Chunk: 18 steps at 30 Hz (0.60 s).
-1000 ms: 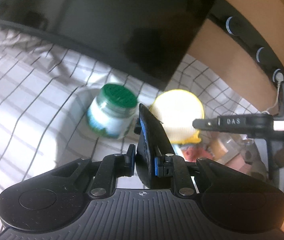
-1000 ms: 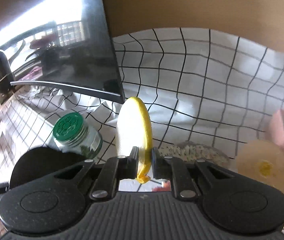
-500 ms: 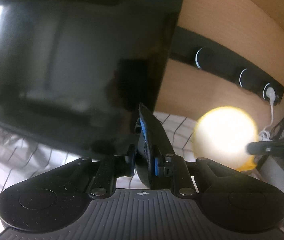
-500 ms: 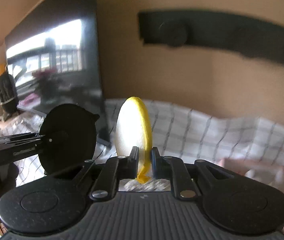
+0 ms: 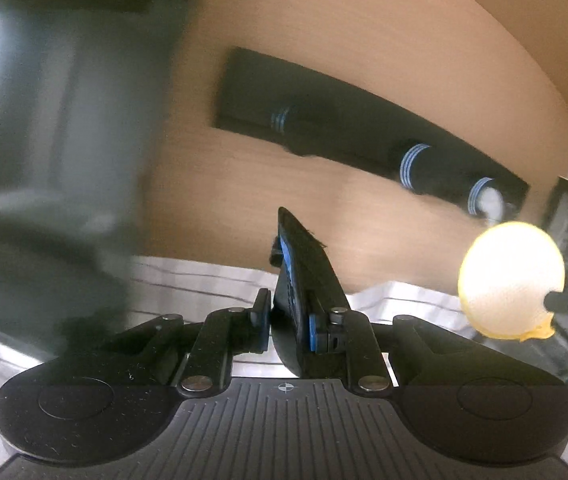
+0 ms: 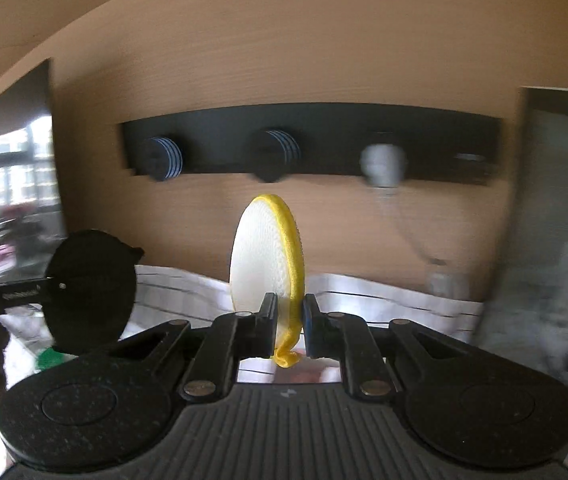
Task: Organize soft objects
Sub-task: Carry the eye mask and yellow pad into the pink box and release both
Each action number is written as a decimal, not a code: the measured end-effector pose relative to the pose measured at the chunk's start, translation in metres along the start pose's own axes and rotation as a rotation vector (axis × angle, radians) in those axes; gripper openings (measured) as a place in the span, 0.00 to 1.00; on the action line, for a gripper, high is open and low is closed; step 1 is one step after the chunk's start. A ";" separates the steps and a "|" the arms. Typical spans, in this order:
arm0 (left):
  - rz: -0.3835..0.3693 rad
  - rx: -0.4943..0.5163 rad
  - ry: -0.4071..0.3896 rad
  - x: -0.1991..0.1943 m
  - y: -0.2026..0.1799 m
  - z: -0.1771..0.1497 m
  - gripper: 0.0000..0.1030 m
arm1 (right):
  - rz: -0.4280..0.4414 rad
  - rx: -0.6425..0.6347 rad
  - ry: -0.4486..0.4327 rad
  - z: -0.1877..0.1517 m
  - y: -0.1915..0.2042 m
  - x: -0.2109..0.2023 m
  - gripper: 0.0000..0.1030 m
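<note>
- Between the right gripper [image 6: 288,312] jaws, a white round pad with a yellow rim [image 6: 268,256] stands on edge, clamped at its lower rim.
- Left gripper [image 5: 287,320] is clenched on a black round pad [image 5: 303,280], also held upright.
- Behind both: a black wall rail with knobs [image 6: 323,136] on a wooden panel [image 6: 284,40], above a checked cloth [image 6: 383,300].

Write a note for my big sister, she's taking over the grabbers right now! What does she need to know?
Left gripper: shut on the black round pad, held on edge.
Right gripper: shut on the white pad with yellow trim, also on edge.
Both pads are up in the air, facing the black wall rack with its pegs.
Done: both pads picked up.
Left: probably hang or put away each pad; nothing is placed yet.
</note>
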State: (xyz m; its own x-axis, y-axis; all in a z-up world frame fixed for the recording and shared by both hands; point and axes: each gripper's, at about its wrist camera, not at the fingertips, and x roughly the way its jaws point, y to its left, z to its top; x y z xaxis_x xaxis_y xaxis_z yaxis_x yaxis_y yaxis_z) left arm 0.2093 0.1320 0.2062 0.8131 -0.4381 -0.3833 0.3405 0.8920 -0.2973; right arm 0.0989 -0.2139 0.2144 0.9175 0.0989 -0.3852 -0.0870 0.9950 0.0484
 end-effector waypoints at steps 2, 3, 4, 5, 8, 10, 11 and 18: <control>-0.042 0.005 0.023 0.015 -0.022 -0.003 0.19 | -0.035 0.014 0.003 -0.006 -0.014 -0.007 0.12; -0.071 0.005 0.042 0.025 -0.034 -0.006 0.19 | -0.055 0.017 0.005 -0.010 -0.022 -0.010 0.13; -0.102 0.002 0.063 0.035 -0.045 -0.010 0.19 | -0.069 0.017 0.009 -0.013 -0.027 -0.011 0.13; -0.127 -0.001 0.086 0.046 -0.055 -0.015 0.19 | -0.081 0.018 0.015 -0.017 -0.033 -0.012 0.13; -0.188 0.007 0.149 0.076 -0.089 -0.034 0.19 | -0.098 0.036 0.045 -0.029 -0.049 -0.010 0.13; -0.214 0.013 0.187 0.096 -0.108 -0.047 0.20 | -0.099 0.059 0.071 -0.037 -0.056 -0.003 0.13; -0.216 0.014 0.203 0.107 -0.117 -0.053 0.20 | -0.099 0.070 0.085 -0.041 -0.060 0.001 0.13; -0.068 0.169 0.384 0.165 -0.148 -0.101 0.26 | -0.042 0.168 0.179 -0.057 -0.074 0.044 0.13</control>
State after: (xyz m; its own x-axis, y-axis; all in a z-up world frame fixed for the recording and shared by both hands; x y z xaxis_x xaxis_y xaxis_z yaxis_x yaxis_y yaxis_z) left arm 0.2449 -0.0836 0.0989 0.5618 -0.4779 -0.6753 0.4858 0.8513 -0.1982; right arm 0.1239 -0.2822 0.1417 0.8343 0.0725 -0.5466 0.0293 0.9841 0.1753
